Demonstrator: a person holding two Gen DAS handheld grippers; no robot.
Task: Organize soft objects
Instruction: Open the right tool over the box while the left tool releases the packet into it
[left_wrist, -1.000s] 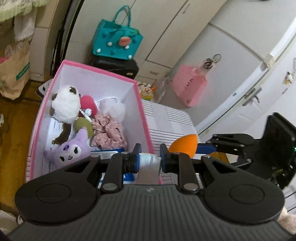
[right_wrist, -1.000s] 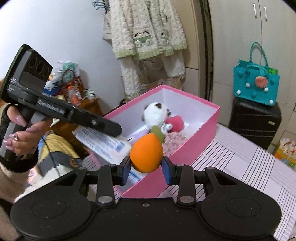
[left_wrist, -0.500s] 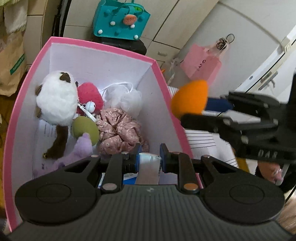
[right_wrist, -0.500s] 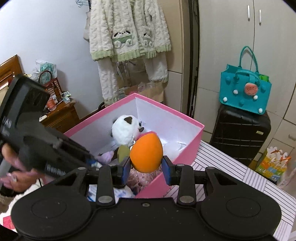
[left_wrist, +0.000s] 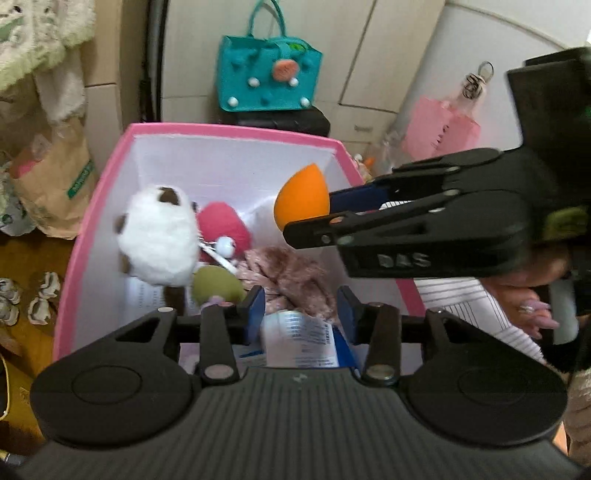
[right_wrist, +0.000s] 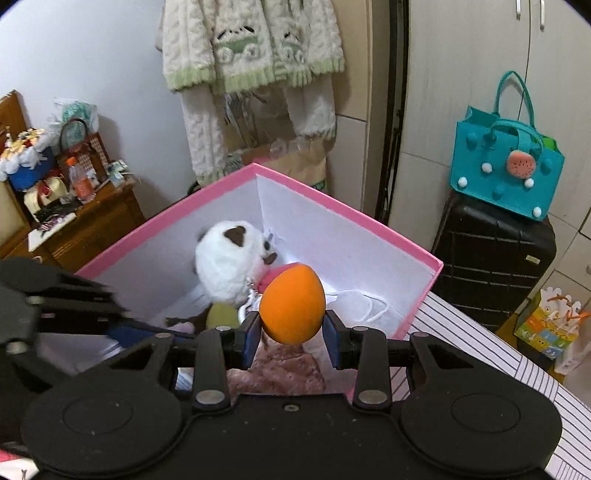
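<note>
Right gripper (right_wrist: 291, 334) pinches the orange sponge egg (right_wrist: 292, 304) over the pink box (left_wrist: 236, 130). Left gripper (left_wrist: 301, 314), jaws just opening, straddles a tissue pack (left_wrist: 299, 341), its lower end cut off.

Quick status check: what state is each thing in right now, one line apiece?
Pink box: open, partly filled.
Orange sponge: gripped, held above the box.
Right gripper: shut on the sponge.
Left gripper: jaws just opened, pads clear of the tissue pack.
Panda plush: lying in the box.
</note>
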